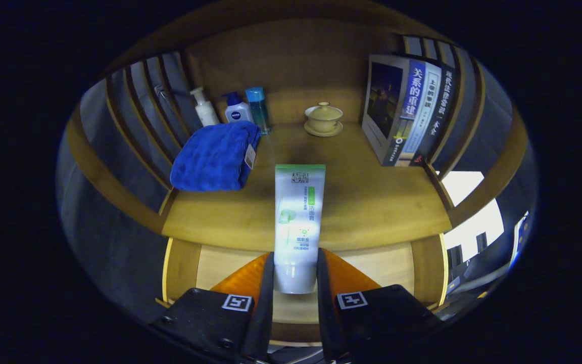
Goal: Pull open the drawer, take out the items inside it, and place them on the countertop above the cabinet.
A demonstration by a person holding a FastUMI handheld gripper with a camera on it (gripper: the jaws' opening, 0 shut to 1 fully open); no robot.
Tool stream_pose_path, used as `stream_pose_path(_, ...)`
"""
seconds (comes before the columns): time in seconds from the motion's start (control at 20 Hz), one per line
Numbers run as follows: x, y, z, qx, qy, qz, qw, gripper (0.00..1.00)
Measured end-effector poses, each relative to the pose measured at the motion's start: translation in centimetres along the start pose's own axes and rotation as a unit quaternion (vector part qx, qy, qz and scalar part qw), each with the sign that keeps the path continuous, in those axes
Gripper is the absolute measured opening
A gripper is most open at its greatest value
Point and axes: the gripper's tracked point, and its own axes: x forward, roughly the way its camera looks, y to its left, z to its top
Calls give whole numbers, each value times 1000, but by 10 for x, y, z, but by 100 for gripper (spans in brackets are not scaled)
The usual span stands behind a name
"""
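Gripper (295,275) is clamping the tube (298,222) at its cap end, both fingers pressing on its sides. Tube is pointing fwd, away from the fingers, its crimped green end reaching out over the countertop (372,202); cap end is sitting over the open drawer (387,265) below the counter edge (can't tell whether tube is touching the wood). Drawer bottom is showing either side of the fingers.

On the countertop: blue towel (215,156) is lying folded to the left of the tube, w/ a tag hanging off its near corner. Three bottles (235,108) are standing behind the towel, against the back panel. Lidded cup on a saucer (324,120) is sitting beyond the tube, near the back. Books (407,108) are standing upright to the right.
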Motion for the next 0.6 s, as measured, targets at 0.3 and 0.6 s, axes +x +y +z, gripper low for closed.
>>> stream_pose_path(0.3,38,8,23,10,0,-4,1000,49)
stream_pose_path(0.6,36,0,34,1,-39,-12,999,72)
